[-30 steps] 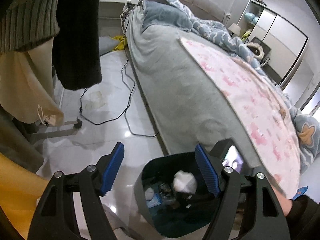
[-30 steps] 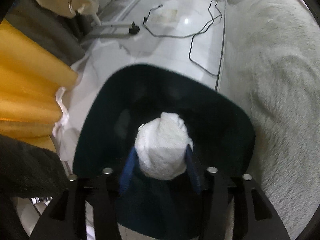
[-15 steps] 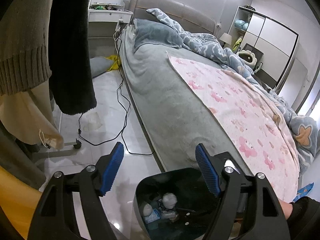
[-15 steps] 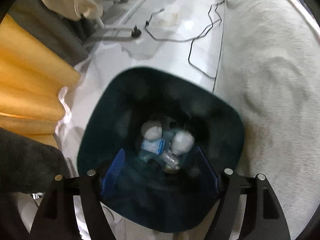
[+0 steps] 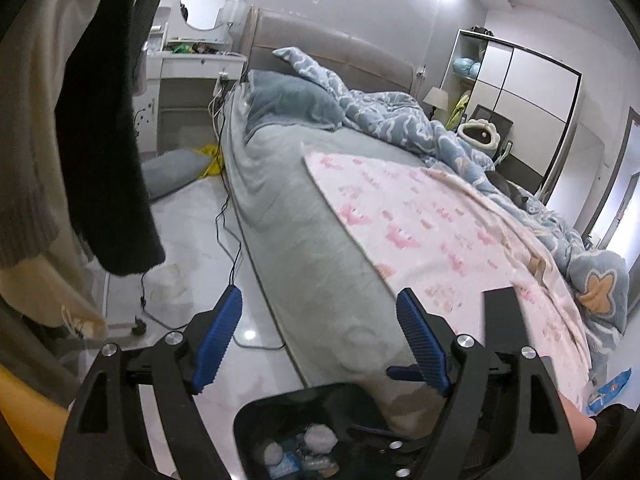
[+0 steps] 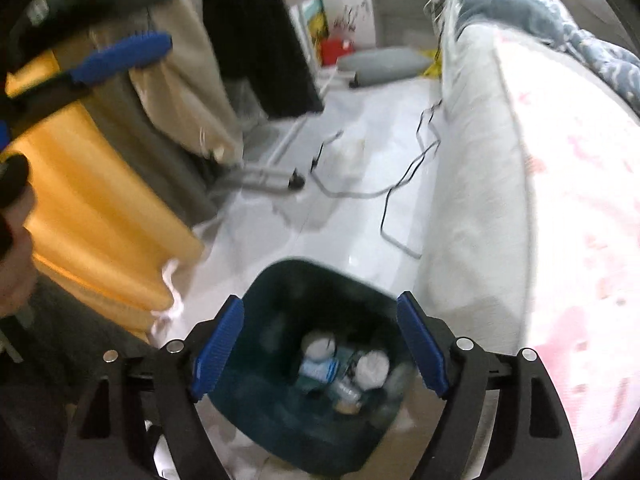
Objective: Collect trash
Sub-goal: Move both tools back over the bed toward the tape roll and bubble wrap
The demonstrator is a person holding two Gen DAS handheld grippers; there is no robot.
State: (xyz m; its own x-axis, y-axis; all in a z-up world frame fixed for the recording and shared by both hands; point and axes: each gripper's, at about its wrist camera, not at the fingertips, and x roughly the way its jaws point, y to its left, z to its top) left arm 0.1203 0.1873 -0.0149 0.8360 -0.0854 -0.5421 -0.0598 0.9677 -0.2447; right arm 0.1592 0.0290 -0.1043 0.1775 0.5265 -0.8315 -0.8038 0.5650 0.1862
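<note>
A dark teal trash bin [image 6: 276, 412] stands on the white floor beside the bed; it also shows in the left wrist view [image 5: 256, 436]. Inside lie white crumpled tissue balls [image 6: 372, 364], a small blue-white packet [image 6: 318, 370] and other scraps. My right gripper [image 6: 320, 356] is open and empty above the bin's mouth. My left gripper [image 5: 320, 344] is open and empty, higher up, pointing toward the bed. The left gripper's blue finger [image 6: 128, 56] shows at upper left in the right wrist view.
A bed [image 5: 320, 248] with grey sheet, pink blanket [image 5: 440, 232] and blue duvet fills the right. Hanging clothes [image 5: 104, 140] and orange fabric [image 6: 92, 208] stand on the left. Black cables [image 6: 400, 184] and a rack's base [image 6: 264, 180] lie on the floor. A blue wrapper [image 5: 608, 392] lies at far right.
The right gripper opened and dropped the white tissue ball into the bin, then rose and tilted up. The left gripper also lifted, looking more toward the bed.
</note>
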